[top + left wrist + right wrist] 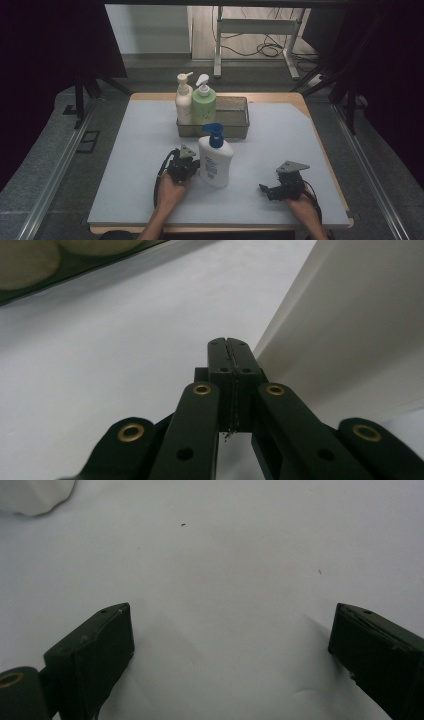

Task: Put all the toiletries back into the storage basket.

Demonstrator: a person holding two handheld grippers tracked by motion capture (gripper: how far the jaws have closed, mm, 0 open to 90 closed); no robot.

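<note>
- The left tongs (192,167) sit pressed closed with nothing between the jaws, their tip just beside the white bottle's (215,162) side, at about its 9 o'clock; in the left gripper view the left tongs (231,347) show the two jaws meeting in a thin seam, with the bottle (350,330) as a pale wall to their right.
- Closed like this, they seem set to nudge or steady the bottle rather than grip it.
- The right tongs (263,189) rest on the table (140,145) at about 4 o'clock from the bottle, well apart from it, jaws spread wide and empty; I judge they wait ready to take it.
- The bottle stands upright near the table's middle, blue pump (214,134) on top, just in front of the tray (235,107).
- The tray, at 12 o'clock, holds a cream bottle (183,102) and a green bottle (203,104) in its left half; its right half is free, likely the white bottle's place.
</note>
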